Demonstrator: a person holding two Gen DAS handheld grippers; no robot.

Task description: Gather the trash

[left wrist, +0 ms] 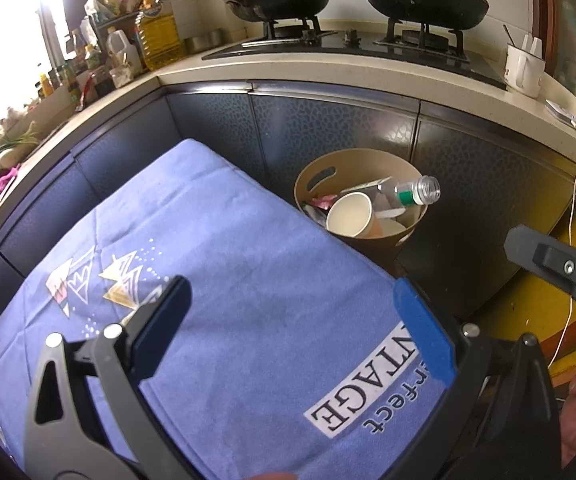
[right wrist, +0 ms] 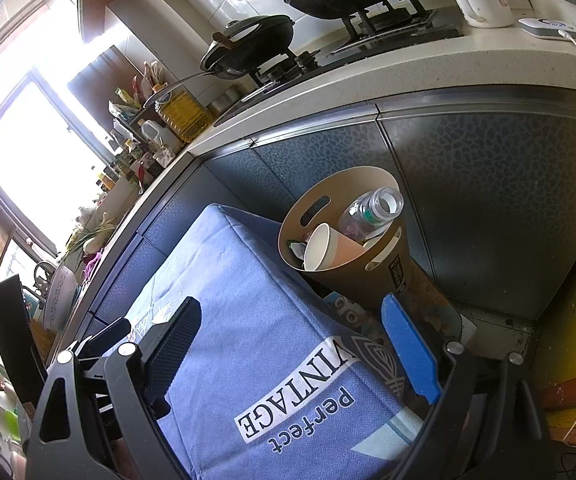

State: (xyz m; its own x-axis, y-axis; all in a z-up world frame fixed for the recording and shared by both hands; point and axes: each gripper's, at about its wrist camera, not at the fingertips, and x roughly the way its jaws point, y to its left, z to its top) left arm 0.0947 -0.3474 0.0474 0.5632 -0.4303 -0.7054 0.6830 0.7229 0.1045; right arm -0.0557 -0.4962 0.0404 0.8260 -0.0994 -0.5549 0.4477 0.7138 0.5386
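Your left claw (left wrist: 292,320) hangs wide open and empty over the blue cloth (left wrist: 227,280) on the tabletop; your right claw (right wrist: 296,344) is spread just as wide, gripping nothing. Past the cloth's far corner stands one tan, tapered bin (left wrist: 404,168) with slotted handles. Inside it, one paper cup (left wrist: 350,216) lies mouth toward you, and one clear plastic bottle (left wrist: 416,190), uncapped, slants neck-up to the right.

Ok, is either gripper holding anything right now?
No. The left gripper and right gripper both have jaws open with nothing between them, above the blue cloth.
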